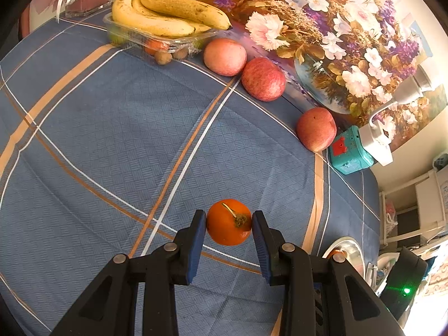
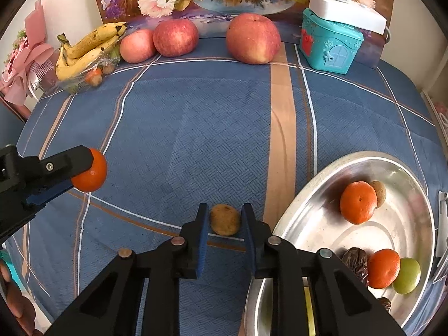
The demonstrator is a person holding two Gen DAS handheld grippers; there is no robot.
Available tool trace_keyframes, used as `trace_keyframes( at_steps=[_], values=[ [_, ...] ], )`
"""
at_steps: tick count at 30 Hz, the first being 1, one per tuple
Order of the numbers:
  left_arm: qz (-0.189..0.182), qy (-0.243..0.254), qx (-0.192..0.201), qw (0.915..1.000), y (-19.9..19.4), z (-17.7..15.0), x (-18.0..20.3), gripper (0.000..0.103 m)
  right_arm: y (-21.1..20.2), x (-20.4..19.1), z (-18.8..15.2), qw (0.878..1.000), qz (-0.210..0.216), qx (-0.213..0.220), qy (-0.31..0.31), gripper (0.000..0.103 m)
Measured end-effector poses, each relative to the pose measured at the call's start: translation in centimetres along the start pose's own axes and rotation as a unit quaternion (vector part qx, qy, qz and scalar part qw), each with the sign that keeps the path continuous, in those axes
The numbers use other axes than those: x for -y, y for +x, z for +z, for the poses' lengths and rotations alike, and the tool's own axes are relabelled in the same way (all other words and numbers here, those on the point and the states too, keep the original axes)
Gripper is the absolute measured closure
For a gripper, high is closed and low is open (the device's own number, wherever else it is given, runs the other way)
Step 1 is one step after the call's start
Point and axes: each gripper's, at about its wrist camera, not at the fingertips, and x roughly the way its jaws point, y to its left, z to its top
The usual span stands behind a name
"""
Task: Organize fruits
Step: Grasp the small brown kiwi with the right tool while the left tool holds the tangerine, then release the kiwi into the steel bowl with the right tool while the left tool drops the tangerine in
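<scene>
Surface: you are working over a blue cloth [image 2: 196, 128] crossed by tan and white stripes, lying smooth.
Room: a flower painting [image 1: 322, 28] is leaning against a pale wall behind the cloth; a teal box [image 2: 330, 42] is sitting before it with a white plug block [image 2: 344, 8] on top.
Back row: three apples [image 2: 252, 37] are standing along the painting's foot; bananas [image 1: 168, 14] are lying across a clear tub [image 1: 168, 40] at the far left.
Left gripper [image 1: 229, 225]: your jaws are pinching a tangerine [image 1: 228, 221], held clear above the cloth.
Tangerine axis: it is round, with no long axis; its stem is pointing up toward the camera.
Right gripper [image 2: 225, 221]: your jaws are closing on a small brown fruit [image 2: 225, 219], pads at both its sides.
Brown fruit axis: its long axis is running across, pad to pad; it is resting on the cloth just left of the bowl.
Bowl [image 2: 308, 218]: a steel bowl at the right is holding two tangerines, a green fruit and dark dried fruits.
</scene>
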Motion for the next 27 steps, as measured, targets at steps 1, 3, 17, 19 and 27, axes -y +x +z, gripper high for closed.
trace_keyframes(
  at_steps=[1, 3, 17, 19, 27],
  values=[
    [0.0, 0.0, 0.0, 1.0, 0.0, 0.0, 0.0, 0.067, 0.0, 0.0, 0.0, 1.0, 0.001, 0.0, 0.0, 0.079],
    [0.0, 0.0, 0.001, 1.0, -0.1, -0.1, 0.0, 0.067, -0.1, 0.0, 0.0, 1.0, 0.005, 0.0, 0.003, 0.079],
    [0.004, 0.018, 0.008, 0.9998, -0.8, -0.4, 1.1, 0.067, -3.1, -0.6, -0.1, 0.999, 0.031, 0.029, 0.002, 0.079],
    [0.004, 0.028, 0.008, 0.9996, -0.8, -0.6, 1.7, 0.067, -3.5, -0.5, -0.1, 0.999, 0.033, 0.032, 0.002, 0.079],
    [-0.017, 0.084, -0.007, 0.9963, -0.6, -2.2, 5.7, 0.067, -5.4, 1.9, -0.1, 0.998, 0.035, 0.047, 0.038, 0.079]
  ],
)
